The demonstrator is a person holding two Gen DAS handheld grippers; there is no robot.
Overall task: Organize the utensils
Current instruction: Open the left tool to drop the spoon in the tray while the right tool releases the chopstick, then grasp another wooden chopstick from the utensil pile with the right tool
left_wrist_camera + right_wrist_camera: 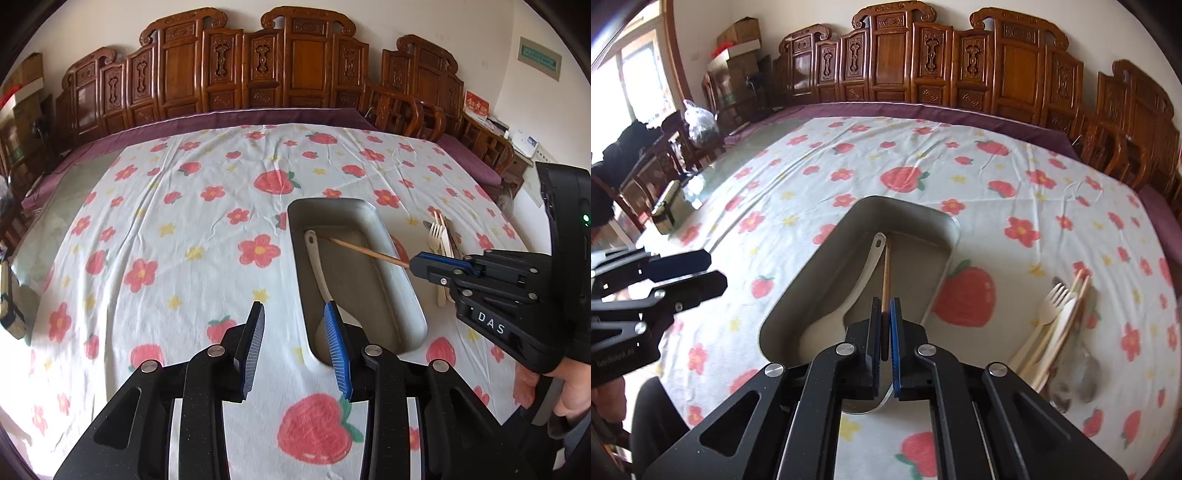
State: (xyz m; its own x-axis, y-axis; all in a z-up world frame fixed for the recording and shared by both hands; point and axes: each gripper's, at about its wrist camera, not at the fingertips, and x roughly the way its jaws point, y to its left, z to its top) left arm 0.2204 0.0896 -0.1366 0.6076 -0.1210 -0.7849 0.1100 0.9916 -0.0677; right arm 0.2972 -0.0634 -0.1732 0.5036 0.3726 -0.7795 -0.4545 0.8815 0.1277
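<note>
On the strawberry-print tablecloth, near its right edge, a metal tray holds a white spoon, the left gripper gapes empty at the tray's near end, and the right gripper pinches a chopstick angled into it.
</note>
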